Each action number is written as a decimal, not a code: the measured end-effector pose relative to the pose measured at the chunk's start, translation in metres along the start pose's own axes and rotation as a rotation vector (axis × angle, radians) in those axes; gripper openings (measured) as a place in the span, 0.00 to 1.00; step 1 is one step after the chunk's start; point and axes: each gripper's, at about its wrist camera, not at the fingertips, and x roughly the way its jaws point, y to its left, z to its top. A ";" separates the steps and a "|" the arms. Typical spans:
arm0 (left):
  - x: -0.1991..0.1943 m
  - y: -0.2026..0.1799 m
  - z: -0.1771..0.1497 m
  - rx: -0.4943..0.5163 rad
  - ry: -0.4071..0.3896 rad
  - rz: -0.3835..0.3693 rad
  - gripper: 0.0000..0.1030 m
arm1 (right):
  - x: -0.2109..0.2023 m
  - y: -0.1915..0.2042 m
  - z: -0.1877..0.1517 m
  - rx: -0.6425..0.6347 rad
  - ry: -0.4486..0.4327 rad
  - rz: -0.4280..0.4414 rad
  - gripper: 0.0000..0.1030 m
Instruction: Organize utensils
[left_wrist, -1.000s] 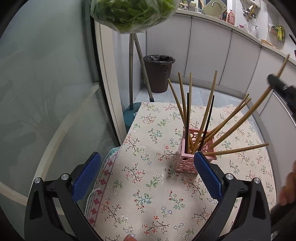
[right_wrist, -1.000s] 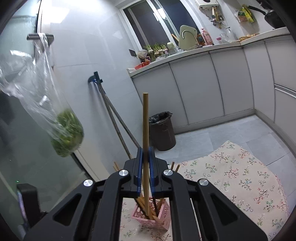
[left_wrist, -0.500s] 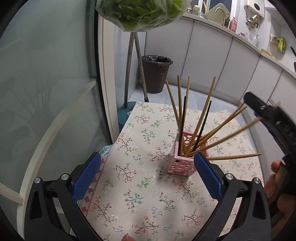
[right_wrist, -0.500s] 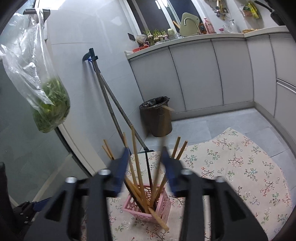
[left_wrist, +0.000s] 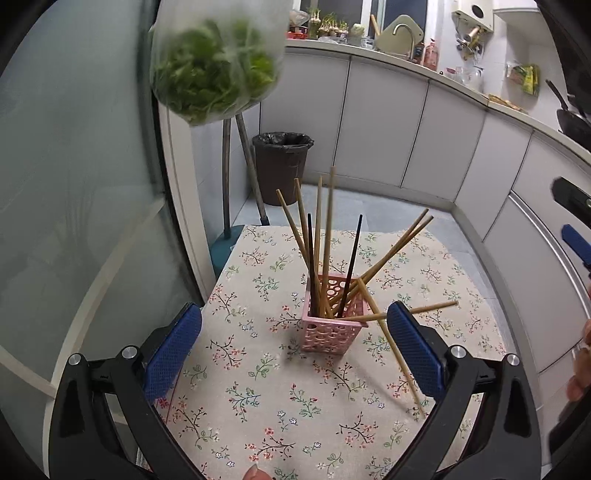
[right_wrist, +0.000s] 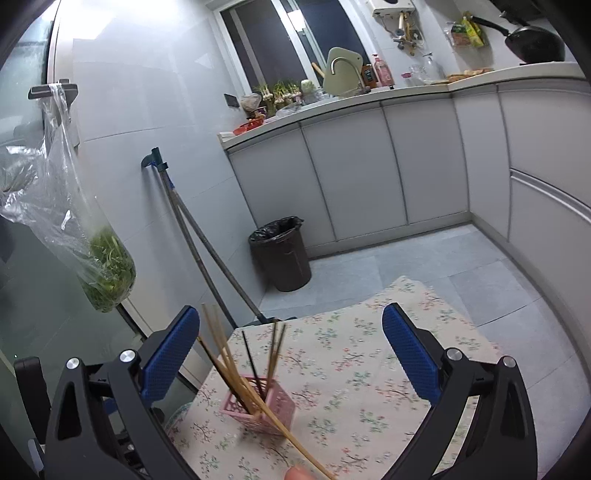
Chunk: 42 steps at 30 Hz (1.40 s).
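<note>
Pink perforated holder (left_wrist: 332, 325), square, upright on a floral tablecloth (left_wrist: 258, 398) near the middle of the table; same holder seen low and left of centre in the right wrist view (right_wrist: 258, 406). Contents: a bundle of wooden chopsticks (left_wrist: 327, 236) with two dark ones among them, standing or leaning fanned out toward the right. One loose chopstick (left_wrist: 388, 343) leans out over the holder's near right corner, its lower end on the cloth. Left gripper (left_wrist: 295, 354): blue pads spread wide, nothing between them, held short of the holder. Right gripper (right_wrist: 291, 354): pads likewise wide apart and empty, above and behind the holder. Surroundings: bag of greens (left_wrist: 218, 66) hanging at upper left, dark bin (left_wrist: 282, 162) on the floor by grey cabinets (left_wrist: 380, 125), mop handles (right_wrist: 199, 236) against the wall
</note>
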 end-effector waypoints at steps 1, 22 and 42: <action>0.002 0.000 -0.001 0.005 0.009 0.000 0.93 | -0.005 -0.007 0.000 -0.001 0.008 -0.008 0.94; 0.050 -0.006 -0.032 -0.091 0.252 -0.183 0.93 | 0.079 -0.088 -0.216 -0.230 0.822 -0.012 0.39; 0.028 -0.002 -0.020 -0.083 0.151 -0.204 0.93 | 0.015 -0.051 -0.130 -0.369 0.536 -0.051 0.04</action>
